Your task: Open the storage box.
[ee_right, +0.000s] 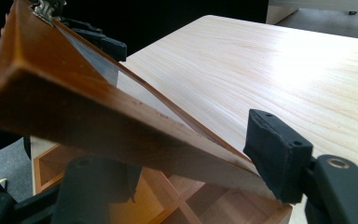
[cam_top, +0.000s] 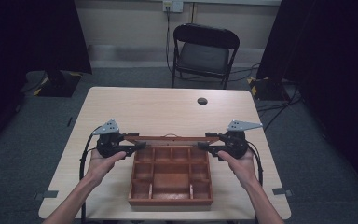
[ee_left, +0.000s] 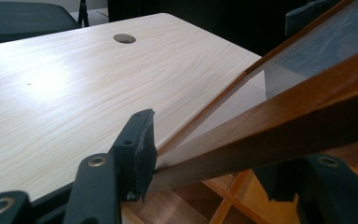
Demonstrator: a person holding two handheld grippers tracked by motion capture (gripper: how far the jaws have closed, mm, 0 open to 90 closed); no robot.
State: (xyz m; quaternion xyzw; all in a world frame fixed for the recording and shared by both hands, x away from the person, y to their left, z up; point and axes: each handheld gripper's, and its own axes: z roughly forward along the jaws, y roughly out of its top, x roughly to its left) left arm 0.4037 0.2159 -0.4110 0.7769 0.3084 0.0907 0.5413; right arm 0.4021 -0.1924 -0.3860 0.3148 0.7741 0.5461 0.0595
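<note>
The glass-paned lid (cam_top: pixel 170 138) of the wooden compartment box (cam_top: pixel 170 179) stands raised at the box's far edge, near mid-table. Left gripper (cam_top: pixel 140 144) and right gripper (cam_top: pixel 203 145) each clasp a lid end; they should swing together, evenly, avoiding twist.

Glossy wooden box (cam_top: pixel 170 176), glass-paned lid (cam_top: pixel 168 138)

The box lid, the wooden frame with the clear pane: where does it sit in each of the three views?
High view: the lid is a thin strip at mid-picture, along the far edge of the box, between the left gripper and the right gripper.
Left gripper view: lid slants from upper right to lower centre.
Right gripper view: lid slants from upper left to lower right.
Shared landmark: the table.
</note>
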